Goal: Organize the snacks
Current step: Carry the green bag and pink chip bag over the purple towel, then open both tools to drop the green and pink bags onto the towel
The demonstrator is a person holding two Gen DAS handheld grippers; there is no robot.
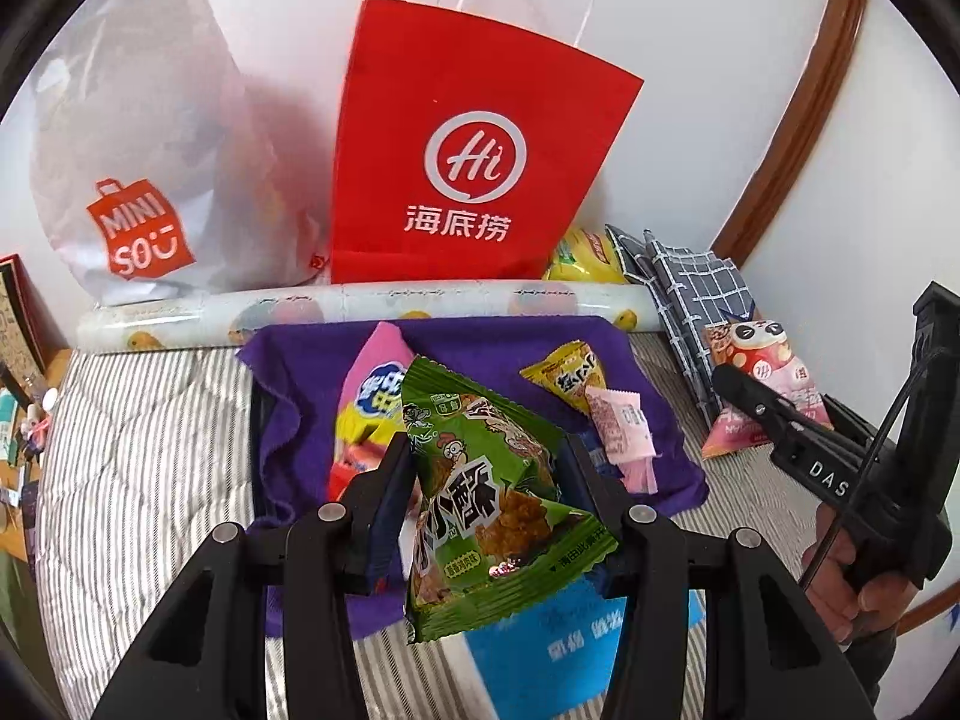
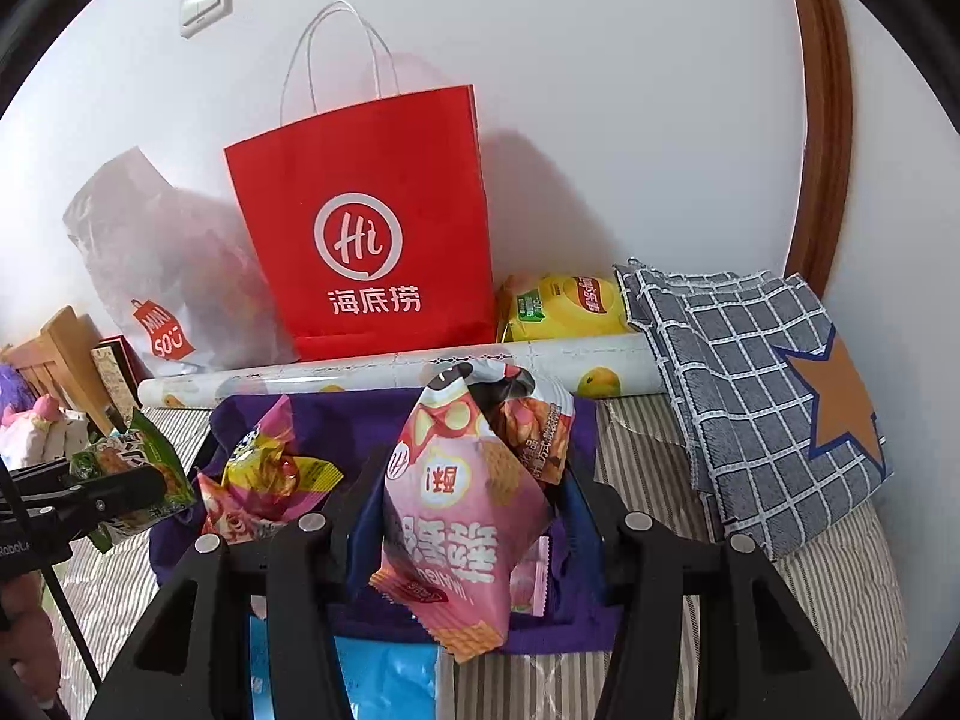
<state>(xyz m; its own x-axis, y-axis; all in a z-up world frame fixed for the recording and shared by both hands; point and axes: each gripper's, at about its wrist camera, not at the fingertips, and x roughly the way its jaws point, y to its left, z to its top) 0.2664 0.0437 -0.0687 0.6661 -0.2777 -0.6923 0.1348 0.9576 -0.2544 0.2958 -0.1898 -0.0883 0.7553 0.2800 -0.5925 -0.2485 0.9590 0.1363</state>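
Ahead, your red bag [image 1: 468, 144] stands at twelve o'clock against the wall. Your left gripper [image 1: 486, 462] pinches the green packet [image 1: 492, 510]; your right gripper [image 2: 474, 480] clamps the pink packet [image 2: 462, 516], both above the purple cloth [image 1: 480, 348].

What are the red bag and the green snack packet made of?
Red bag: apparently matte paper, given its stiff flat panels, sharp folds and thin cord handles. Green snack packet, clamped in the left gripper: likely glossy plastic film, given its shiny crinkles and crimped serrated end seal.

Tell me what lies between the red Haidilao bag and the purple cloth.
A rolled sheet with fruit print lies crosswise between the red bag and the purple cloth; both wrist views show it.
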